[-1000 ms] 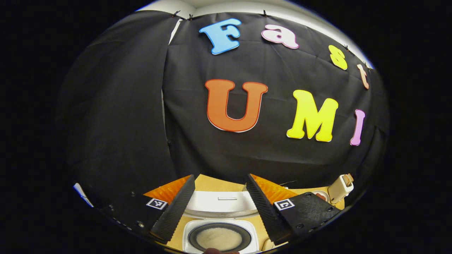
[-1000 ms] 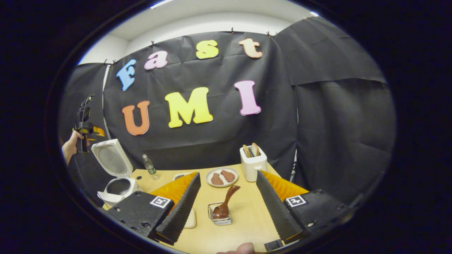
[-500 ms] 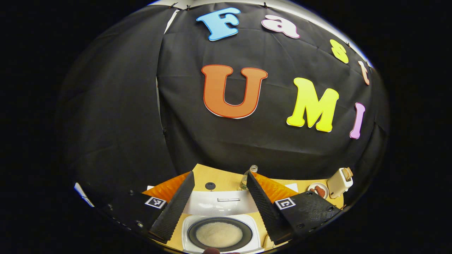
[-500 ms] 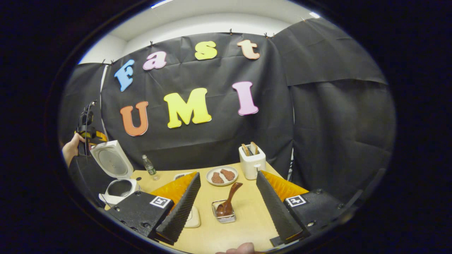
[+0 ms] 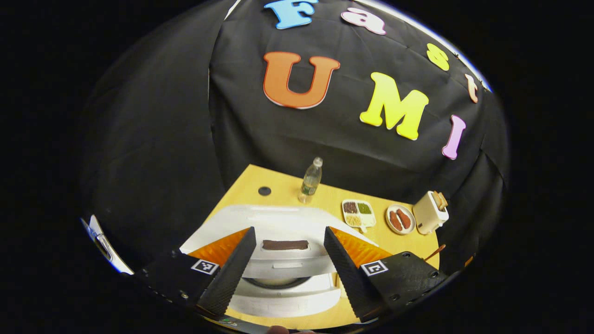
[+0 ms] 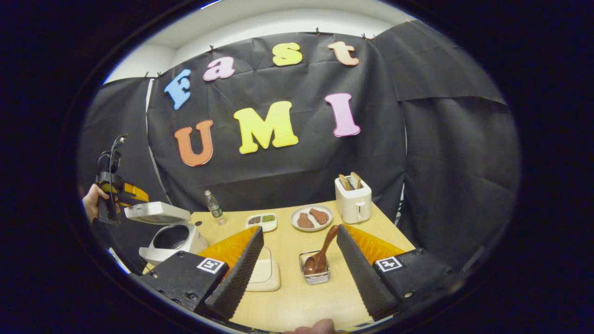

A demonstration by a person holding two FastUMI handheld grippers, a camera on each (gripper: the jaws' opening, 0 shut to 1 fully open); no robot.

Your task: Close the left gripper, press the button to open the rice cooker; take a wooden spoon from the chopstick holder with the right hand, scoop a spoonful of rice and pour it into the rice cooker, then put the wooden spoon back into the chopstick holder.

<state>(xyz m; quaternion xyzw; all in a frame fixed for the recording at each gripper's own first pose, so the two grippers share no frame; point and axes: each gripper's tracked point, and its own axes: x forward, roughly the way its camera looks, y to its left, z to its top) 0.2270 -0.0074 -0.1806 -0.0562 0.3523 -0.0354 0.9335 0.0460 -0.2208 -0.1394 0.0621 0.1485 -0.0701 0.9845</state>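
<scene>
I see my left gripper [image 5: 284, 266] with its 2 fingers released, the white rice cooker [image 5: 278, 260] between them, lid half-lowered. Right gripper [image 6: 299, 266] fingers released, the brown wooden spoon [image 6: 320, 255] in the wire chopstick holder [image 6: 315, 274] between them on the tabletop [image 6: 297, 301].

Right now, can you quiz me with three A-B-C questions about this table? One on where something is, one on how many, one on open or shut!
1. Where is the wooden spoon?
A in the chopstick holder
B on the floor
C inside a cup

2. How many slices stick up out of the toaster?
A one
B two
C four

3. How is the rice cooker lid?
A shut tight
B partway down, with a gap under it
C taken off, on the floor

Answers:
1 A, its bowl sits in the holder and its handle leans out.
2 B, two brown tops show.
3 B, the lid hangs about level above the pot.
</scene>
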